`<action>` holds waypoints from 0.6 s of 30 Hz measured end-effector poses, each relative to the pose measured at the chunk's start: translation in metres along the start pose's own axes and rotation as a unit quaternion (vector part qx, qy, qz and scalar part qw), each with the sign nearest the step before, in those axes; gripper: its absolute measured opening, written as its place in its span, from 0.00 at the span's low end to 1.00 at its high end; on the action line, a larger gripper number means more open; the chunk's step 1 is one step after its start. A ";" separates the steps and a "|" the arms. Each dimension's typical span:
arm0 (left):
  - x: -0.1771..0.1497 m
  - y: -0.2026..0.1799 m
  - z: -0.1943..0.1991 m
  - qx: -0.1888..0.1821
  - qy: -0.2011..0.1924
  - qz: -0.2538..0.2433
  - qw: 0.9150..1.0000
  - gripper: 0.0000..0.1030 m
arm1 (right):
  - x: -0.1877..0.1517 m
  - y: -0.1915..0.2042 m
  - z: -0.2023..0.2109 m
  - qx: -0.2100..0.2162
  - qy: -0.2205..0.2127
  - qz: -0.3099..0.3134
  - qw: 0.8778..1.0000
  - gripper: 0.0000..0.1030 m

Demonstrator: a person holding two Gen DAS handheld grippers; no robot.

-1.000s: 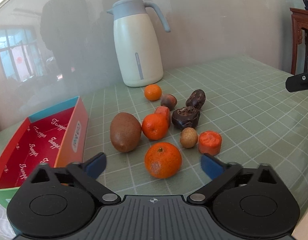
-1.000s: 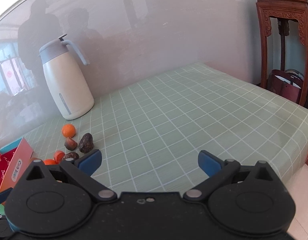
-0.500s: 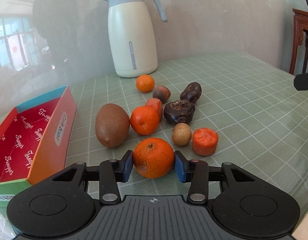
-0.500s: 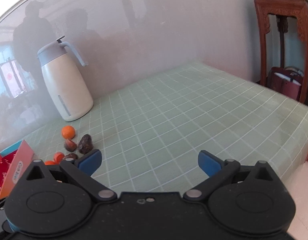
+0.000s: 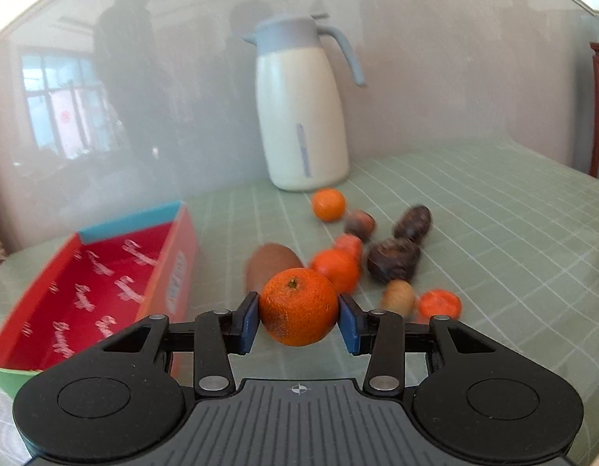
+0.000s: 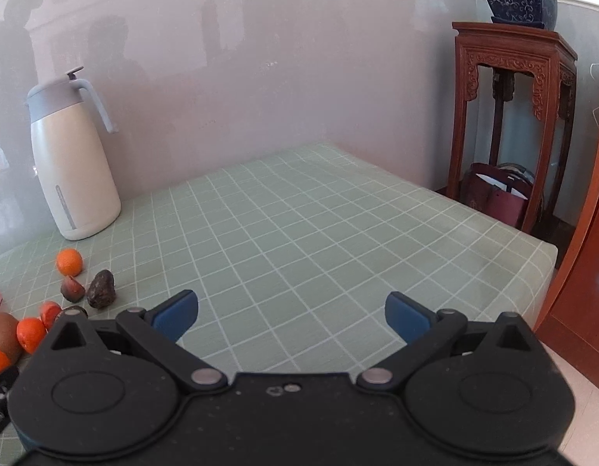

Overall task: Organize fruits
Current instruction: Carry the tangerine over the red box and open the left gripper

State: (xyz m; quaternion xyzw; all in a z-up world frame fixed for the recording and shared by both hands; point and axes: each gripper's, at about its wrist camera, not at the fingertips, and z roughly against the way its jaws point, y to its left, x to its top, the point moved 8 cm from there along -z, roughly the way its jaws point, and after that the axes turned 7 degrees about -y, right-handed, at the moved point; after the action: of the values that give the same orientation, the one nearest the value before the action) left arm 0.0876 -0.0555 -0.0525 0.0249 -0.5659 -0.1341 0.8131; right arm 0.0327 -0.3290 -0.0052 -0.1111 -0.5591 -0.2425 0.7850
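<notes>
My left gripper (image 5: 298, 320) is shut on a large mandarin (image 5: 298, 306), both blue pads pressed to its sides, lifted a little above the green checked tablecloth. To its left lies an open red box (image 5: 105, 283) with a blue end wall. Behind the held fruit sit a brown kiwi (image 5: 272, 262), a second mandarin (image 5: 335, 270), a far mandarin (image 5: 328, 204), dark wrinkled fruits (image 5: 392, 258), a small tan fruit (image 5: 398, 297) and a carrot piece (image 5: 439, 305). My right gripper (image 6: 291, 316) hangs open over bare cloth, right of the fruit pile (image 6: 70, 291).
A white thermos jug (image 5: 301, 116) with a grey-blue lid and handle stands at the back against the wall. A carved wooden stand (image 6: 513, 116) with a blue pot is beyond the table's right edge (image 6: 544, 256). A brown board leans at the far right.
The left gripper went from wide open around the near mandarin to shut on it and has lifted it, swinging toward the red box. The right gripper stayed open and turned slightly right.
</notes>
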 end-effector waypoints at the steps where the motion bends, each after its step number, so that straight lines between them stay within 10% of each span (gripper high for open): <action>1: 0.004 0.007 0.003 0.013 -0.009 0.001 1.000 0.42 | 0.000 0.002 0.001 0.002 -0.002 0.000 1.000 1.00; 8: 0.015 0.075 0.015 0.123 -0.040 0.021 0.991 0.42 | 0.001 0.022 0.002 0.022 -0.003 0.003 1.000 1.00; 18: -0.022 0.169 -0.007 0.219 0.050 0.088 0.970 0.42 | -0.004 0.048 0.001 0.044 0.011 0.000 0.999 1.00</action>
State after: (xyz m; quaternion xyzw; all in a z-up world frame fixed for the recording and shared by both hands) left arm 0.1189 0.1123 -0.0422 0.1592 -0.5401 0.0665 0.8237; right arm 0.0555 -0.2867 -0.0040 -0.0738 -0.5608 -0.2184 0.7952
